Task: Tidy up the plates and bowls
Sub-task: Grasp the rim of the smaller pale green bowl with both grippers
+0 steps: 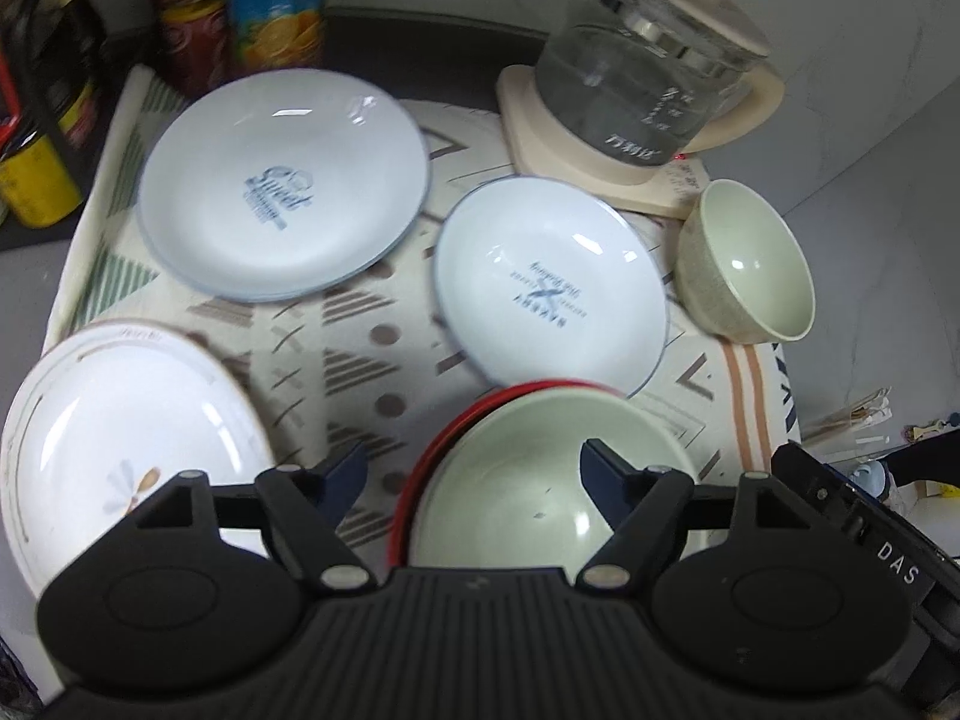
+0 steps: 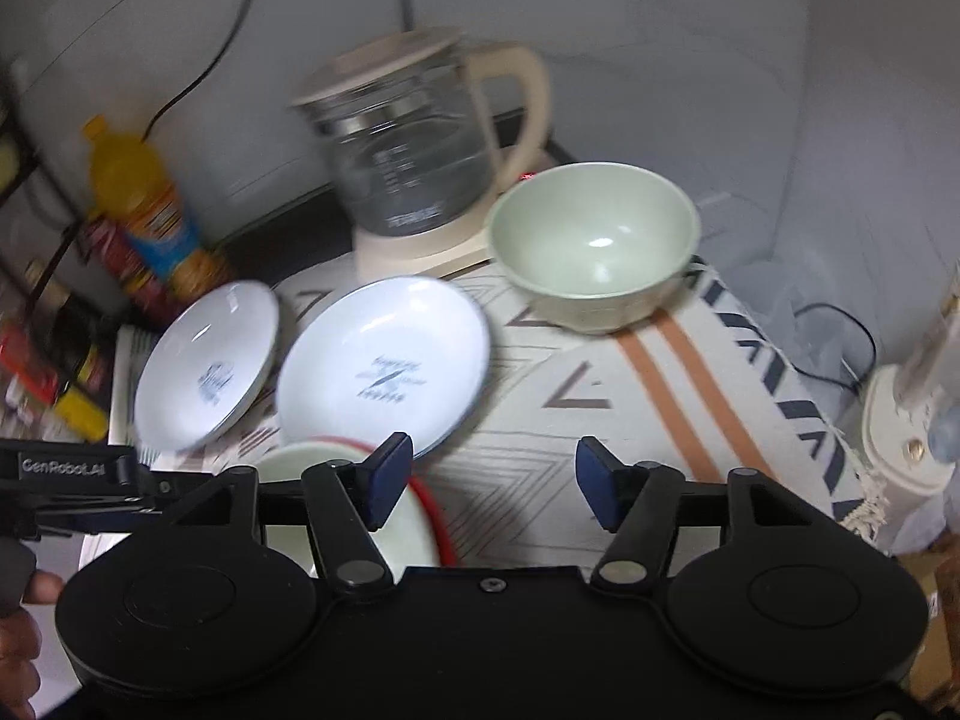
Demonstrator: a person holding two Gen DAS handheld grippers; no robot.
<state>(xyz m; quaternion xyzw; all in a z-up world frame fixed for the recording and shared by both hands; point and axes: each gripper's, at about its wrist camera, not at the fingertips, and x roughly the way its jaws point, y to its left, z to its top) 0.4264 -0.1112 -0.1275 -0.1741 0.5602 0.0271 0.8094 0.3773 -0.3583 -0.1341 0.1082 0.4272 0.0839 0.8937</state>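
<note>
On a patterned cloth (image 1: 372,354) lie a large pale-blue plate (image 1: 282,186) at the back left, a smaller pale-blue plate (image 1: 552,288) in the middle, and a white flower-print plate (image 1: 120,438) at the front left. A small green bowl (image 1: 750,264) stands at the right. A larger green bowl (image 1: 540,480) sits nested in a red bowl (image 1: 420,480) at the front. My left gripper (image 1: 474,480) is open just over that green bowl's near rim. My right gripper (image 2: 492,480) is open and empty above the cloth, with the small green bowl (image 2: 594,246) ahead of it.
A glass kettle (image 1: 642,78) on a cream base stands behind the small bowl. Snack cans (image 1: 240,6) and a yellow bottle (image 2: 144,210) stand at the back left. A wall (image 2: 780,90) closes the right side. A white device (image 2: 906,438) sits off the cloth's right edge.
</note>
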